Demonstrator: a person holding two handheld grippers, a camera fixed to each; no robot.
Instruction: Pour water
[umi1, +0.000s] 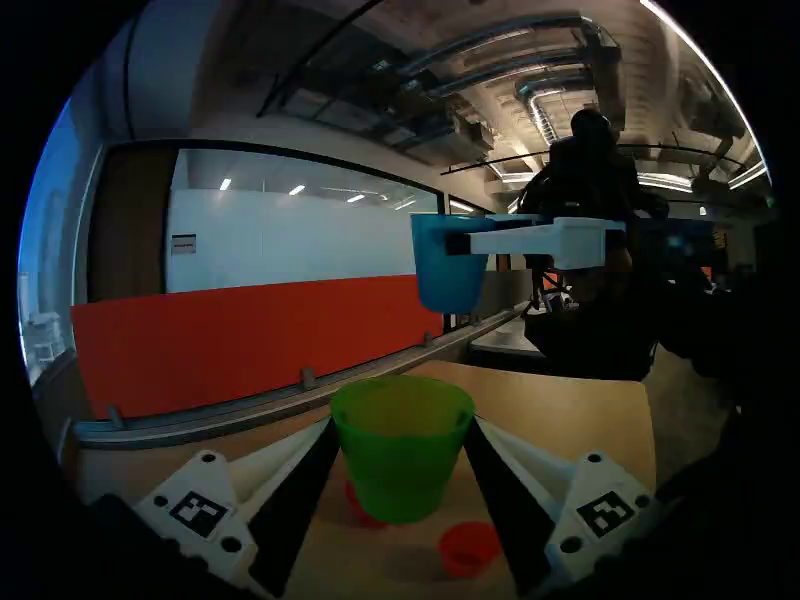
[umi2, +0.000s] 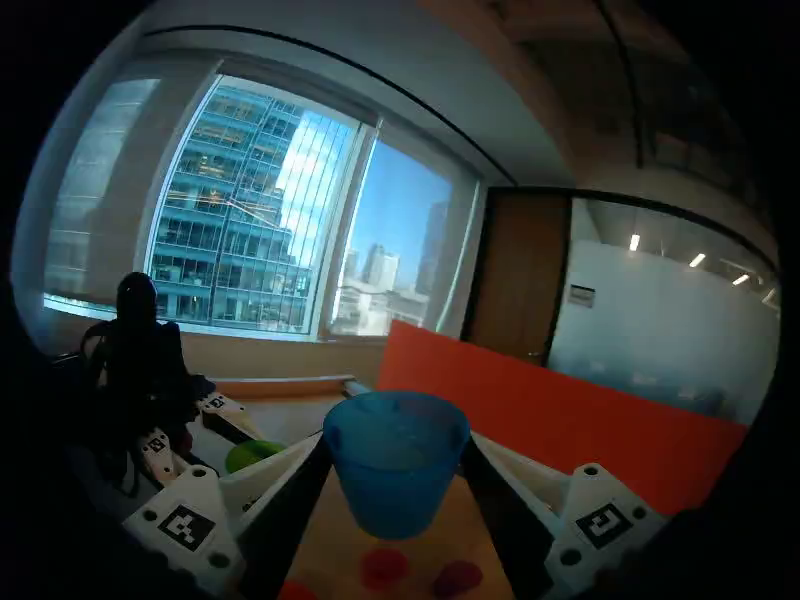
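Over the desk (umi1: 580, 410), a green cup (umi1: 402, 475) is being clamped upright by the left tongs (umi1: 402, 440) at lower centre, a blue cup (umi2: 396, 495) likewise by the right tongs (umi2: 396, 450). Pouring is apparently being set up: one cup needs bringing over the other and tilting.

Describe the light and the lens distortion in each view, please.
Left gripper view: the green cup is evenly lit, the person behind is a dark silhouette, and the orange panel has bowed edges. Right gripper view: the window is very bright, the blue cup is sharp, the lower left falls into shadow, and the window frames curve.
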